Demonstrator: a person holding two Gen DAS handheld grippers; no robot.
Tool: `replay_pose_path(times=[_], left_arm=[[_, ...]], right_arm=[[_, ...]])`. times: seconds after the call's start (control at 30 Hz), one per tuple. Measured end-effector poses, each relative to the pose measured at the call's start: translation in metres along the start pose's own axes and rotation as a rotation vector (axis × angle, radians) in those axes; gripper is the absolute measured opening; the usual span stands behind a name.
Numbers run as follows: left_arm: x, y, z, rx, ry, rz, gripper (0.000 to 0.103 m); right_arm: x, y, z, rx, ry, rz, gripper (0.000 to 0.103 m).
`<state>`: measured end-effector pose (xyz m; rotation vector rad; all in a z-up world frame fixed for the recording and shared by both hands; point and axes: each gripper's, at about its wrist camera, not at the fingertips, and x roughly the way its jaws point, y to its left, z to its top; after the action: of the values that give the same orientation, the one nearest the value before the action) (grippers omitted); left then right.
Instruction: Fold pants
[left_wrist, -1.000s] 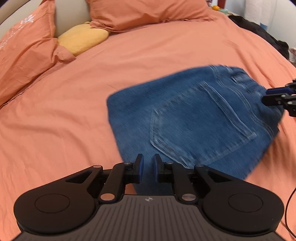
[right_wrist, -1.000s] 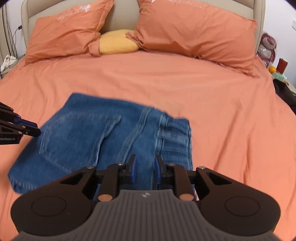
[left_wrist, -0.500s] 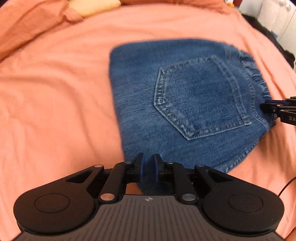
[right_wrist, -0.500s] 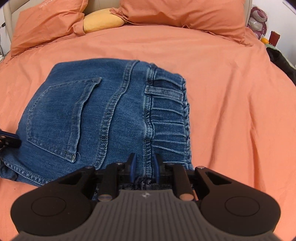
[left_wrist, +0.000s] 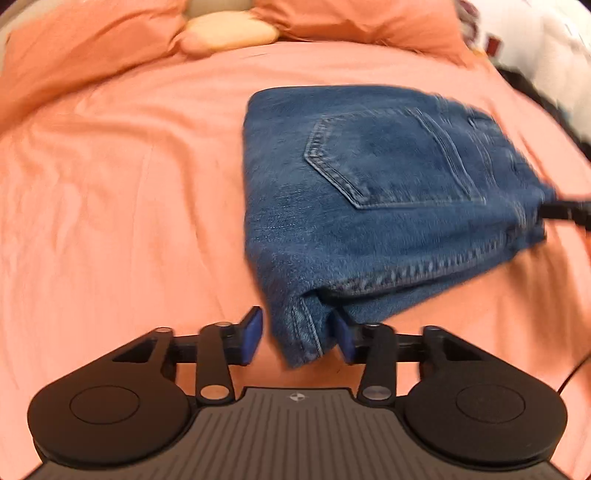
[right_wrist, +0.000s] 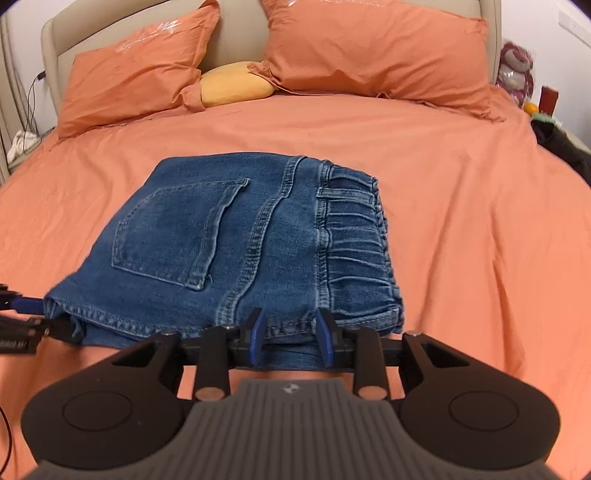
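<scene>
Denim pants (right_wrist: 236, 243) folded into a compact stack mid-bed (right_wrist: 461, 206), near edge at both grippers. Left gripper (left_wrist: 295, 338) and right gripper (right_wrist: 290, 332): jaws just been opening, part open, fabric between but pads not pressing. Risk: a pad snags the near corner (left_wrist: 301, 332) on pull-back and drags the top layer loose.

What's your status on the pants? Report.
Left gripper and right gripper: jaws just opened, releasing. Jeans folded, flat on bed. Nothing in the way.
</scene>
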<state>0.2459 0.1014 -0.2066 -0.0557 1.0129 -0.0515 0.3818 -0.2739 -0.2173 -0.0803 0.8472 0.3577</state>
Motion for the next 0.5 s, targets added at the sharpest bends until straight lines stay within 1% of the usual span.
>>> replay_pose_path(times=[0.03, 0.07, 0.13, 0.17, 0.23, 0.27, 0.33, 0.37, 0.4, 0.43, 0.47, 0.5], left_arm=[[-0.002, 0.003, 0.001, -0.042, -0.008, -0.02, 0.036], [-0.004, 0.005, 0.001, -0.06, -0.017, -0.021, 0.03], [-0.009, 0.004, 0.0, -0.021, -0.016, 0.018, 0.026], [-0.009, 0.004, -0.002, 0.006, -0.012, 0.036, 0.025], [-0.007, 0.009, -0.006, 0.048, 0.021, 0.043, 0.022], [-0.004, 0.014, -0.011, 0.064, 0.043, 0.048, 0.02], [0.002, 0.025, -0.021, 0.056, 0.084, 0.03, 0.02], [0.002, 0.028, -0.024, 0.055, 0.094, 0.031, 0.018], [0.002, 0.028, -0.027, 0.071, 0.112, 0.053, 0.0], [0.002, 0.028, -0.031, 0.103, 0.137, 0.135, 0.0], [0.0, 0.033, -0.035, 0.12, 0.135, 0.155, 0.0], [-0.006, 0.044, -0.038, 0.1, 0.143, 0.132, 0.0]], right_arm=[[0.0, 0.0, 0.0, -0.003, -0.006, -0.004, 0.027], [0.001, -0.002, 0.0, 0.001, -0.009, -0.006, 0.027], [0.008, -0.006, 0.003, 0.011, 0.009, -0.025, 0.026], [0.013, -0.008, 0.004, 0.014, 0.019, -0.028, 0.023], [0.022, -0.011, 0.004, 0.013, 0.042, -0.029, 0.018], [0.026, -0.014, 0.003, 0.013, 0.052, -0.033, 0.012], [0.033, -0.019, 0.0, 0.043, 0.081, -0.021, 0.012], [0.035, -0.021, -0.001, 0.053, 0.089, -0.017, 0.012], [0.035, -0.021, -0.002, 0.05, 0.092, -0.019, 0.011], [0.035, -0.02, -0.002, 0.04, 0.094, -0.025, 0.011], [0.036, -0.018, -0.001, 0.023, 0.097, -0.039, 0.012], [0.035, -0.017, 0.0, 0.012, 0.098, -0.043, 0.012]])
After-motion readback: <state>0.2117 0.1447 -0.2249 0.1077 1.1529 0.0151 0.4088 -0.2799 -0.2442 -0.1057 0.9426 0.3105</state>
